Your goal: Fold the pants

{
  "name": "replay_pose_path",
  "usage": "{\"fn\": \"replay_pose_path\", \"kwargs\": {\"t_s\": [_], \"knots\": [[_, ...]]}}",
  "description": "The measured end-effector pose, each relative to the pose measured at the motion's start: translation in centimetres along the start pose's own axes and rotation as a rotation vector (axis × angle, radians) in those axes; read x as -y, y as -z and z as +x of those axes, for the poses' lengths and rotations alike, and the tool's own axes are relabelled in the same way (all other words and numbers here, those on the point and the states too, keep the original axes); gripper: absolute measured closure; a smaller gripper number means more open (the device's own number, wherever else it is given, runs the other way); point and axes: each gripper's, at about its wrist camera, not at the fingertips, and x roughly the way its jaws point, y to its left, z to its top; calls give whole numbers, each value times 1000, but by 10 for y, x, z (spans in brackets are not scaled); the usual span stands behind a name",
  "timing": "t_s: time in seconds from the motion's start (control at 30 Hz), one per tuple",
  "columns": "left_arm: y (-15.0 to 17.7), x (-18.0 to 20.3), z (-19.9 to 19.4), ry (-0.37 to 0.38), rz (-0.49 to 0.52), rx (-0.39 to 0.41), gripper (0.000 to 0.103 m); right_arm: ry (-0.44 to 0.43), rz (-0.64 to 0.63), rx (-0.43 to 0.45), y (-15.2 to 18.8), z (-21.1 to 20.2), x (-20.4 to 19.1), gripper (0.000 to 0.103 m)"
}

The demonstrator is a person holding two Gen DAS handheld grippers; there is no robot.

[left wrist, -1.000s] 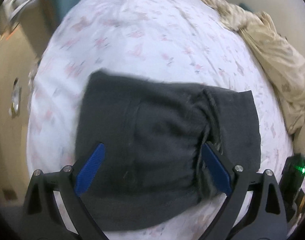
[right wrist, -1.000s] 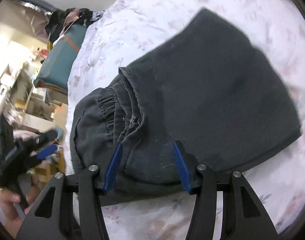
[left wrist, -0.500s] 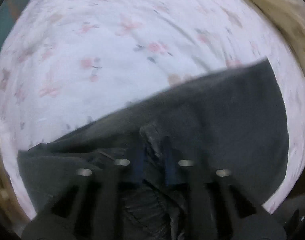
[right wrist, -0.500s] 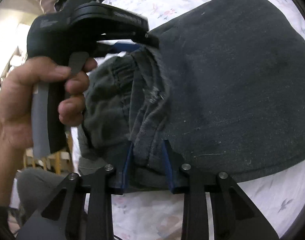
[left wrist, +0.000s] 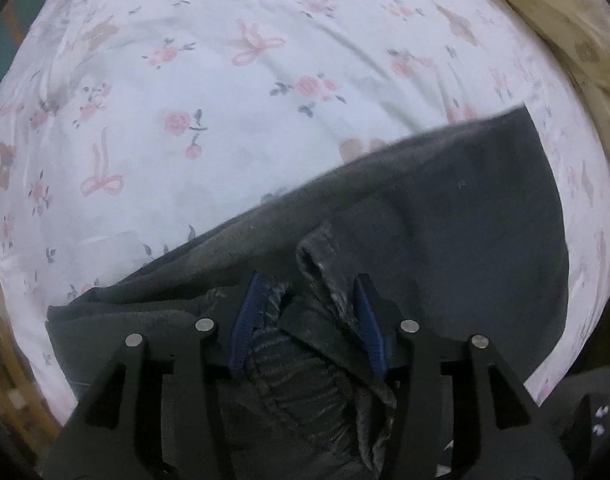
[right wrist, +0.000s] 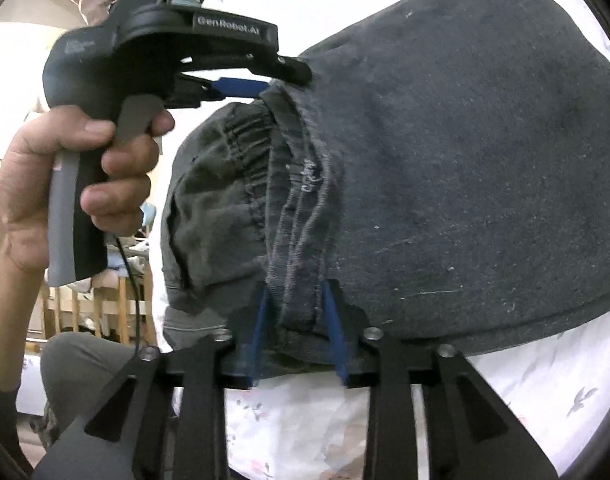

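Observation:
Dark grey pants (left wrist: 465, 240) lie folded on a flowered bed sheet (left wrist: 225, 120), the gathered waistband bunched at the near edge. My left gripper (left wrist: 305, 316) points down onto that waistband. Its jaws are opening, with a loose bunch of waistband cloth between the blue pads. In the right wrist view the pants (right wrist: 465, 160) fill the right side, and the left gripper (right wrist: 285, 82), held by a hand (right wrist: 65, 180), sits at the far end of the waistband. My right gripper (right wrist: 297, 320) pinches a fold of the waistband at the near end, its jaws easing apart slightly.
A beige blanket (left wrist: 565, 20) lies crumpled along the bed's far right side. The sheet (right wrist: 505, 400) shows below the pants at the bed's near edge. A person's leg (right wrist: 85, 360) and a wooden frame (right wrist: 117, 308) stand left of the bed.
My left gripper swung over from wide open above the pants, came down on the waistband, pinched it, then spread its jaws partway. The right gripper narrowed on the waistband fold and stayed put.

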Motion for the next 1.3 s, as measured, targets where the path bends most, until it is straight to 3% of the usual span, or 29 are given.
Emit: {"fn": "replay_pose_path", "kwargs": {"t_s": [0.1,0.13,0.2,0.4,0.57,0.6,0.67,0.7,0.73,0.83,0.9,0.97,1.03,1.1,1.13,1.2,1.3], "knots": [[3,9,3,13,45,-26,89,32,-22,-5,-1,3,-2,70],[4,12,2,8,54,-28,91,56,-42,-10,0,5,-6,79],[5,21,-4,-11,97,-17,93,105,-86,-7,2,6,-12,84],[6,54,-51,-117,317,74,93,77,-167,51,3,-13,-29,87],[-4,30,-37,-202,329,81,83,91,-152,4,-4,-9,-23,87],[-10,33,-35,-260,328,121,83,114,-153,-9,-4,-5,-22,87],[-13,16,-28,-450,301,176,82,156,-156,-27,-2,-1,-20,85],[-16,7,-25,-483,270,180,81,153,-161,-38,0,-1,-19,83],[-17,-2,-25,-458,230,171,81,138,-165,-53,2,1,-20,81],[-10,-14,-41,-263,160,196,81,80,-159,-52,4,-1,-24,56],[2,-1,-60,-174,190,268,81,34,-142,-34,5,-8,-26,56],[13,12,-78,-68,212,355,81,2,-112,38,3,-24,-24,56],[19,26,-79,51,247,373,81,11,-80,106,0,-35,-19,60],[18,39,-49,37,270,245,82,57,-45,104,-5,-30,-9,77],[17,41,-31,19,255,173,89,76,-35,76,-6,-23,-5,85],[20,39,3,-27,226,72,92,138,-12,-7,-1,2,6,85],[27,42,22,-87,240,63,92,187,-19,-28,4,16,13,89]]}}
